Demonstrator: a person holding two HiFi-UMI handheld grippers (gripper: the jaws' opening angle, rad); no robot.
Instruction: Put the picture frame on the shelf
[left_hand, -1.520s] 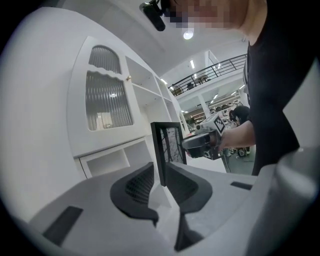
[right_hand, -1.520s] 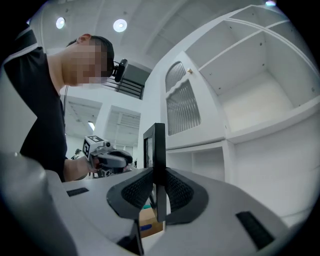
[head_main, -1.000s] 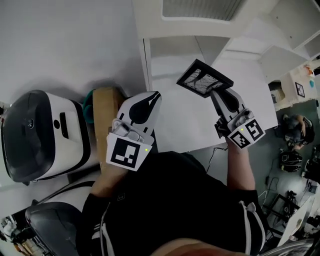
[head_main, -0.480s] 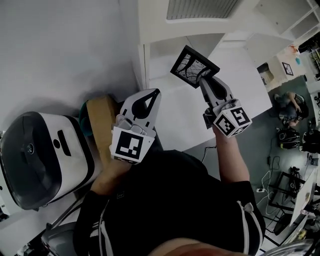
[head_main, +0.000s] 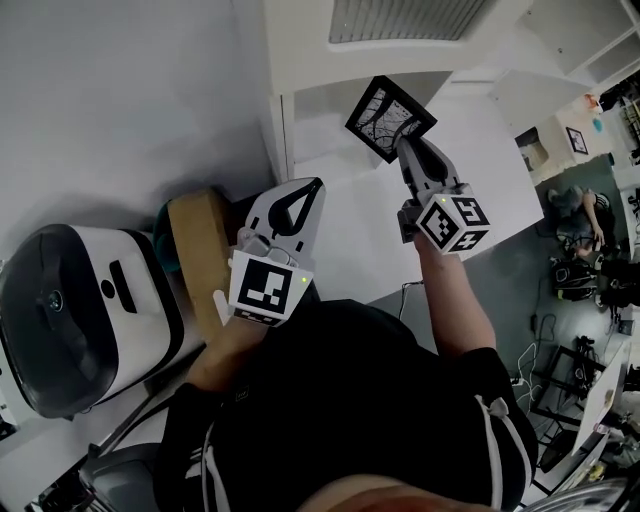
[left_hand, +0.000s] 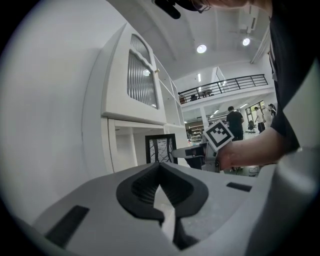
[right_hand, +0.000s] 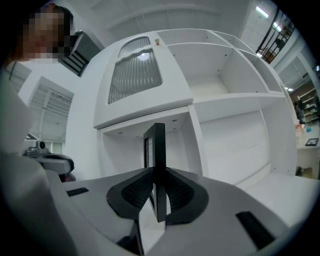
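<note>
Frame (head_main: 390, 118) is clamped by its lower edge in my right gripper (head_main: 410, 152). It is in the air before the low opening of the white shelf (head_main: 320, 92), above the worktop (head_main: 480, 170). My left gripper (head_main: 306, 190) is fully closed, holds nothing, and hangs near on the left.

Dim, greyish head view; brighter fisheye gripper views, dark vignetted corners, glare from ceiling lights (left_hand: 201, 48).
</note>
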